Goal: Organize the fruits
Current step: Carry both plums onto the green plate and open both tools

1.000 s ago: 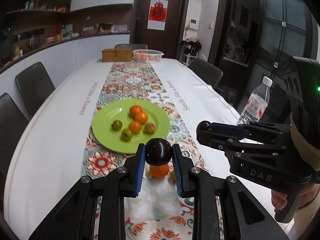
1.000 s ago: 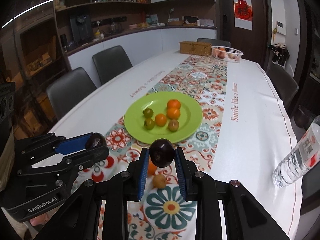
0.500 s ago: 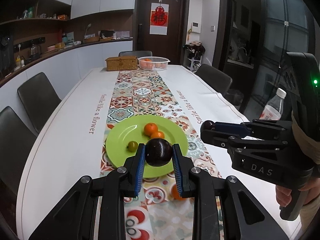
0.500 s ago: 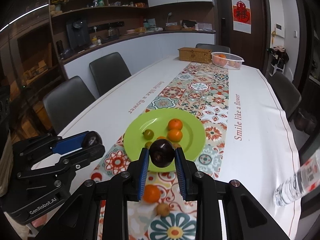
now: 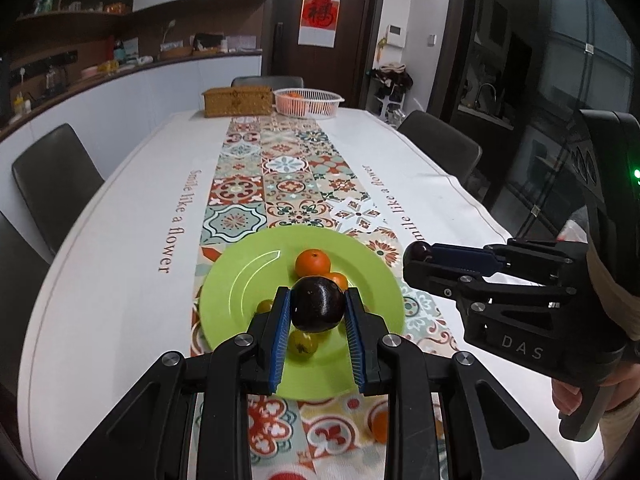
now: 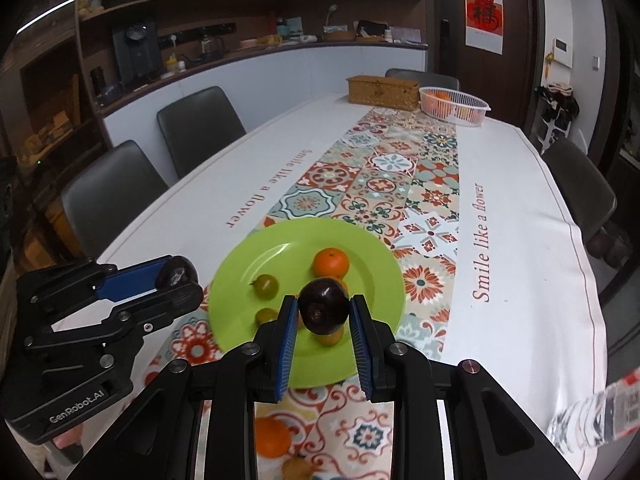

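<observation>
A green plate [image 5: 240,280] [image 6: 256,256] lies on the patterned table runner and holds oranges [image 5: 313,262] [image 6: 330,262] and small green-brown fruits [image 6: 266,285]. My left gripper [image 5: 318,312] is shut on a dark purple plum [image 5: 318,305] held above the plate's near side; it shows at the left of the right wrist view [image 6: 178,276]. My right gripper [image 6: 323,312] is shut on another dark plum [image 6: 323,306] above the plate; its tip shows in the left wrist view [image 5: 418,252].
An orange [image 6: 272,436] and a small brown fruit [image 6: 298,468] lie on the runner near the table's front edge. A white basket [image 5: 308,101] with fruit and a wicker box [image 5: 237,101] stand at the far end. A water bottle [image 6: 596,416] stands at right. Chairs surround the table.
Both grippers moved forward with their plums, from over the loose fruit on the runner to above the green plate. The plate now lies right beneath the fingers.
</observation>
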The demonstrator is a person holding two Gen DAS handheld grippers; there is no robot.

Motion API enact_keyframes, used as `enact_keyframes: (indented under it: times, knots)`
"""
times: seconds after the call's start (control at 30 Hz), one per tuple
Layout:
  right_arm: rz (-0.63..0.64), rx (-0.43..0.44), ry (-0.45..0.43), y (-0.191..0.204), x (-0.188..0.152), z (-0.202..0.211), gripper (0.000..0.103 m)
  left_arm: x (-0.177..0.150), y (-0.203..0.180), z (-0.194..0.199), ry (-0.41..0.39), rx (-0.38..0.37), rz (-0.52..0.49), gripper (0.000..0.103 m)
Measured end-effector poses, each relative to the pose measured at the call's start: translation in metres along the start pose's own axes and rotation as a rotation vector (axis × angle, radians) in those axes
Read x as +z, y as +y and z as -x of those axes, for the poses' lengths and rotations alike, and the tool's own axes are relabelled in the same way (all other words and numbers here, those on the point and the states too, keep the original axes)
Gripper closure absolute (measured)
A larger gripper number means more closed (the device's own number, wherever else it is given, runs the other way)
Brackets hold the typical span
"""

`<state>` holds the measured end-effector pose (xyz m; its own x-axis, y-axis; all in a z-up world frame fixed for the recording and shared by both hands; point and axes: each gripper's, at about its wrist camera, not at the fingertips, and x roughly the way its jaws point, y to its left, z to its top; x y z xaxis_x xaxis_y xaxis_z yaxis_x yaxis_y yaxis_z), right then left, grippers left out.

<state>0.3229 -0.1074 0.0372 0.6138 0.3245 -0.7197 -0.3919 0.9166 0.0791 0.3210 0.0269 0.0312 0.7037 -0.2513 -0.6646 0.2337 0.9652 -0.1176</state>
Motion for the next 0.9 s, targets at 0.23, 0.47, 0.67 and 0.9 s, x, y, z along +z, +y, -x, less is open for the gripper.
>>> enact_keyframes:
  times: [0.23, 0.47, 0.67, 0.9]
  knots:
    - [-0.017, -0.007, 0.047, -0.013, 0.003, -0.032, 0.076, 0.007, 0.011, -0.041, 0.048, -0.006, 0.011, 0.076]
    - [-0.023, -0.003, 0.087, -0.021, 0.0, -0.058, 0.076, 0.006, 0.018, -0.07, 0.092, -0.01, 0.018, 0.076]
    - [-0.022, 0.002, 0.099, -0.023, -0.001, -0.07, 0.076, 0.005, 0.022, -0.08, 0.108, 0.003, 0.021, 0.075]
    - [-0.027, -0.009, 0.085, -0.023, -0.002, -0.066, 0.069, 0.004, 0.023, -0.062, 0.067, 0.061, 0.004, 0.066]
